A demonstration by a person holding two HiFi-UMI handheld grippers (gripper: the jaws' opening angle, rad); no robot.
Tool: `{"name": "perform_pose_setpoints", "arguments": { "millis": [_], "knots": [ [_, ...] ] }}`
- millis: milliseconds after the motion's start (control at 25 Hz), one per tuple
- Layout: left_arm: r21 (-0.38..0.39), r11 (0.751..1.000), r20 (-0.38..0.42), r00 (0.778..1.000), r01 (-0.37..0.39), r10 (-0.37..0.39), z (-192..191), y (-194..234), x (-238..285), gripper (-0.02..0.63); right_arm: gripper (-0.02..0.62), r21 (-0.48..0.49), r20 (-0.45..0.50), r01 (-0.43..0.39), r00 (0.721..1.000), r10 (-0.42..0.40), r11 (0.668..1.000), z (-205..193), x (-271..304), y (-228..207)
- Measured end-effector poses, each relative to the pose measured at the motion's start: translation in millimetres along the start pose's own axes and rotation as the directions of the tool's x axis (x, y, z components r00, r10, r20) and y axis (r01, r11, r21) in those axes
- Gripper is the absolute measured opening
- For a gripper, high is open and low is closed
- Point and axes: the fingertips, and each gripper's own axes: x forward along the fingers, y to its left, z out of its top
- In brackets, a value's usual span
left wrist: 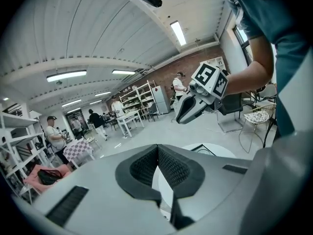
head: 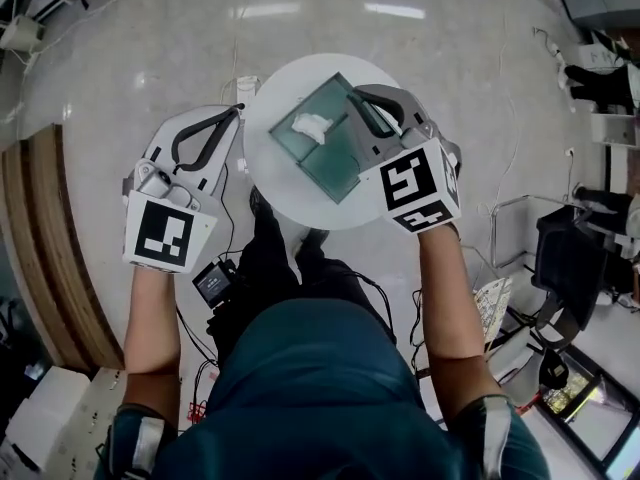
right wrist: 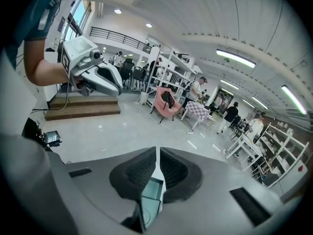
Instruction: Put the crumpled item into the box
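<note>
A clear greenish box (head: 335, 163) sits on a small round white table (head: 290, 193). The crumpled white item (head: 312, 126) lies inside the box, near its far left side. My right gripper (head: 353, 95) hovers over the box's right part with its jaws together and nothing between them; in the right gripper view (right wrist: 156, 150) the box (right wrist: 149, 195) shows below the pads. My left gripper (head: 237, 111) is off the table's left edge, shut and empty, and its own view (left wrist: 158, 147) shows the table (left wrist: 215, 151) beyond it.
A wooden step (head: 40, 248) runs along the left. A small device with cables (head: 213, 283) lies on the floor by the person's legs. A chair and frames (head: 575, 258) stand at the right. People, shelves and tables fill the room in the gripper views.
</note>
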Motion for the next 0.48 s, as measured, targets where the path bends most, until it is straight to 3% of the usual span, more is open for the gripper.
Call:
{"name": "perform_pose_setpoints", "arguments": {
  "millis": [200,480],
  "knots": [
    [-0.013,1.000,0.044,0.999,-0.001,0.002,39,-1,-30,0.018,0.051,-0.021,0.058,0.018,0.998,-0.017,1.000,34,-50,-6],
    [0.055,0.998,0.067,0.997,-0.027,0.023,89,-2,-54,0.018,0.051,-0.028,0.155,0.070,0.986,-0.065,0.997,83,-103,-24]
  ]
}}
